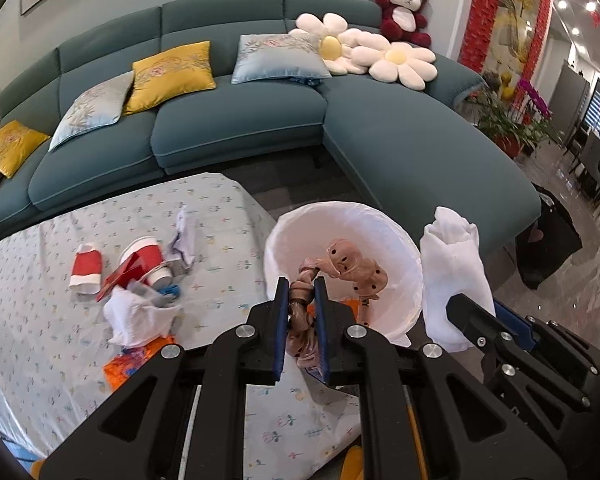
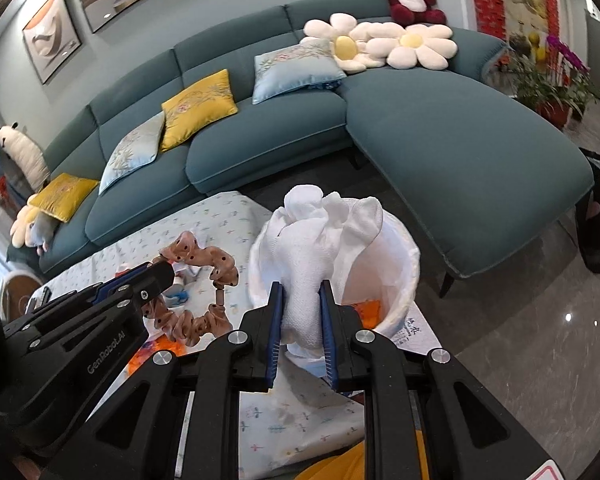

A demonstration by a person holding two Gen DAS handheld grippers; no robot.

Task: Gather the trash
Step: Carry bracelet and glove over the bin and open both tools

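Note:
My left gripper (image 1: pixel 303 286) is shut on a pink dotted scrunchie (image 1: pixel 352 266) and holds it over the open white-lined trash bin (image 1: pixel 396 236). The scrunchie also shows in the right wrist view (image 2: pixel 204 268), hanging from the left gripper (image 2: pixel 168 276). My right gripper (image 2: pixel 302 290) is shut on a crumpled white tissue (image 2: pixel 320 232), held in front of the bin (image 2: pixel 396 280). The tissue shows in the left wrist view (image 1: pixel 452 256), right of the bin. An orange wrapper (image 2: pixel 367 311) lies inside the bin.
More trash lies on the patterned tablecloth (image 1: pixel 40 320): two red paper cups (image 1: pixel 86 268) (image 1: pixel 146 258), a red card, white tissues (image 1: pixel 134 314), an orange wrapper (image 1: pixel 128 364). A teal sofa (image 1: pixel 236 120) with cushions stands behind; the floor lies to the right.

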